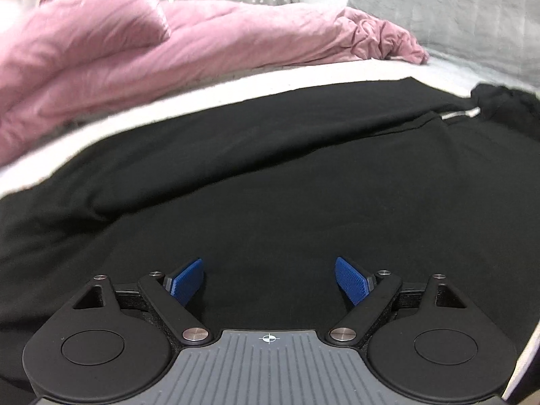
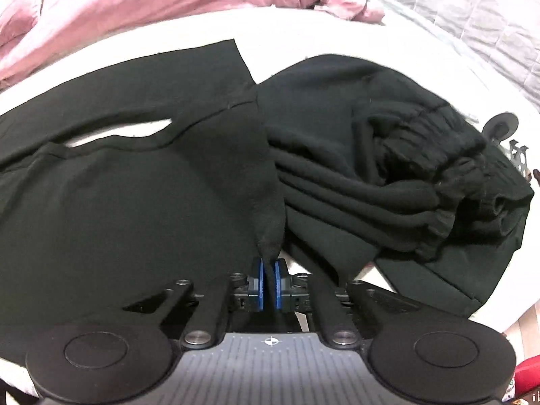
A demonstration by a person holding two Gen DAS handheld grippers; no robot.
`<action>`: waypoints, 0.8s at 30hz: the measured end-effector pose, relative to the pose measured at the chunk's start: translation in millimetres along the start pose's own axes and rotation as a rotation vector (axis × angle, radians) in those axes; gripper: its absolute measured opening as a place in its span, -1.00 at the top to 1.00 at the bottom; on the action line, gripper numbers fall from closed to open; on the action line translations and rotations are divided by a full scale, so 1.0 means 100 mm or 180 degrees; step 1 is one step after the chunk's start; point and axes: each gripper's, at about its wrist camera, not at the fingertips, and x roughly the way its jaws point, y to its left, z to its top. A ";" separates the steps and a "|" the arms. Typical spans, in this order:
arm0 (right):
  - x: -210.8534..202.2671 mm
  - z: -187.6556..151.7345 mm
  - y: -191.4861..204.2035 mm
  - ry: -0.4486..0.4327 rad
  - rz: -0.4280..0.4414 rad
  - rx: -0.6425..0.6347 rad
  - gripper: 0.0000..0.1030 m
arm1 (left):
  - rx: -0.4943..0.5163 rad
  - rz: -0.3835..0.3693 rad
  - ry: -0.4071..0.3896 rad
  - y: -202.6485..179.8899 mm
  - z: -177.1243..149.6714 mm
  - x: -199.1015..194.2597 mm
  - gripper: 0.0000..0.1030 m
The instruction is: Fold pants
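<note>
Right gripper: blue pads closed together on a pinched fold of the black pants, which rises toward 12 o'clock from the jaws. Flat legs spread toward 9 o'clock, a sliver of white sheet showing between them; a bunched mass with ribbed elastic waistband lies toward 2 o'clock. Left gripper: tilted downward, jaws spread wide, nothing between its pads, over smooth pants fabric. A pink duvet lies beyond at 11 o'clock, a grey pillow at 1 o'clock.
</note>
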 end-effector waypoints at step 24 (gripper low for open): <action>-0.60 0.71 1.01 -0.0114 0.0053 -0.0635 0.04 | -0.0252 0.0131 0.0127 0.76 0.56 -0.25 -0.73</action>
